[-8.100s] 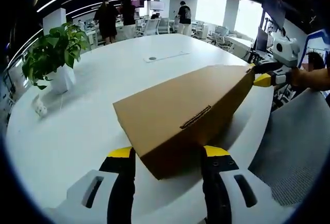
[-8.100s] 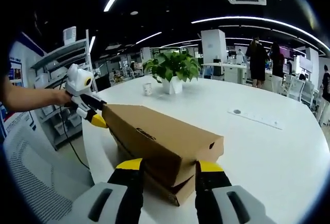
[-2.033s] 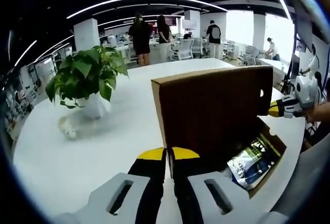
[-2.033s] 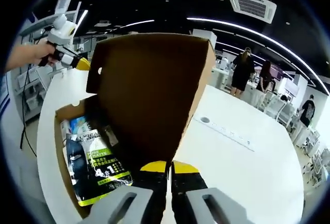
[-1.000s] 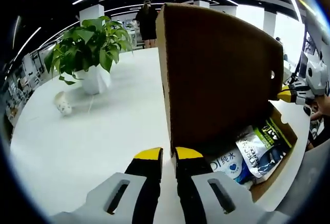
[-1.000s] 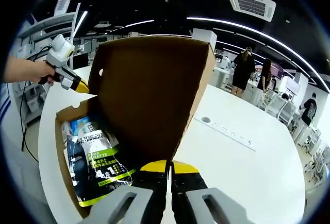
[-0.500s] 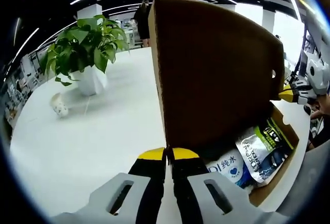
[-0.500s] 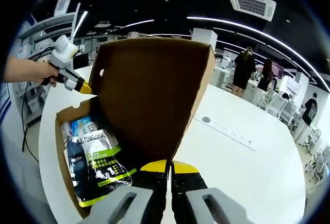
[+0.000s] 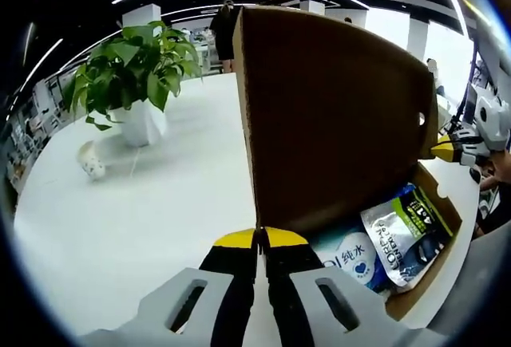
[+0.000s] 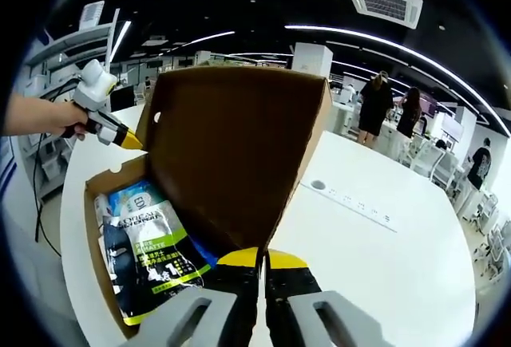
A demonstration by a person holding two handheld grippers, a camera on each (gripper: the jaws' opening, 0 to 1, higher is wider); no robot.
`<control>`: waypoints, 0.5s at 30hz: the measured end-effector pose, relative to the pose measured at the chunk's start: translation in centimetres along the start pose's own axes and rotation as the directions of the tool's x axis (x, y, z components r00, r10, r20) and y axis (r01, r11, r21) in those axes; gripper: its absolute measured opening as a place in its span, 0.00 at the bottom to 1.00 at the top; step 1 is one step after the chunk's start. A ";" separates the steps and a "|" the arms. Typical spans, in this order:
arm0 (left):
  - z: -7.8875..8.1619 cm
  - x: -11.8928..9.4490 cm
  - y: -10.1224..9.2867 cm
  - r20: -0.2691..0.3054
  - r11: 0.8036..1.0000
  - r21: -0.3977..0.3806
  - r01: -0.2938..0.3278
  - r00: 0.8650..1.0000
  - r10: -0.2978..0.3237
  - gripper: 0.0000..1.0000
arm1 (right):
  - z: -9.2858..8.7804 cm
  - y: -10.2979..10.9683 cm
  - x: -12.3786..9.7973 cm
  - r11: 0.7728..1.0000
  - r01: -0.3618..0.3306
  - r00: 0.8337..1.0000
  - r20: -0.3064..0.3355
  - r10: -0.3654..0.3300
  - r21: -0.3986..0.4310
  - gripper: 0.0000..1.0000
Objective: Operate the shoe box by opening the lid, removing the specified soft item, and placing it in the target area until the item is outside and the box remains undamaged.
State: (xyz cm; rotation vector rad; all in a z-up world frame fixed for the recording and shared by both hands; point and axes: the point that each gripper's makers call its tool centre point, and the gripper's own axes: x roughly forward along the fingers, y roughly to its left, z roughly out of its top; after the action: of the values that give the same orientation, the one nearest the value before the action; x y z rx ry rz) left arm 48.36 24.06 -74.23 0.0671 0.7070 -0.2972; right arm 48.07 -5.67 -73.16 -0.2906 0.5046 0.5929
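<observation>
The broad white round surface [image 9: 144,203] carries everything, spreading away ahead of both pairs of tongs. On it sits the brown corrugated cardboard shoe box [image 10: 100,227], its hinged lid [image 9: 335,116] raised near upright. In the left gripper view the left tongs [image 9: 257,239] are pinched shut on the lid's near lower edge, with the lid rising straight ahead of them and the open tray off to their right. In the right gripper view the right tongs [image 10: 259,258] are likewise clamped on the lid's edge at the opposite end, the tray lying to their left.

Inside the tray lie soft plastic pouches: a dark pouch with lime-green trim and white lettering [image 10: 152,263] on top, and a blue-and-white pack [image 9: 351,255] beside or under it. Which one is the specified item I cannot tell. Both look light, limp and glossy, so likely slippery; a pinch on a sealed edge or corner should hold better than the slack middle, and one pair of tongs would have to let go of the lid first. The cardboard is stiff but creasable at the hinge.

Far left of the left tongs stand a green leafy plant in a white pot [image 9: 132,68] and a small white cup [image 9: 92,159]
</observation>
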 end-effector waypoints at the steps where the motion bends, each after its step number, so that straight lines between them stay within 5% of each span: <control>1: 0.0 0.0 0.0 -0.001 1.000 0.000 0.001 1.000 -0.001 0.00 | 0.0 0.0 0.0 1.000 0.000 1.000 0.000 0.000 0.000 0.00; 15: 0.2 0.2 0.3 -0.002 1.000 -0.019 0.006 1.000 -0.006 0.00 | 0.3 -0.3 0.3 1.000 0.003 1.000 0.002 -0.003 0.004 0.00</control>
State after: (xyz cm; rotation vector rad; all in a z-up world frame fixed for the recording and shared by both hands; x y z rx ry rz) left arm 48.71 24.23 -74.17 0.0471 0.7124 -0.2964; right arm 48.58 -5.69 -73.05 -0.2869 0.5030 0.5892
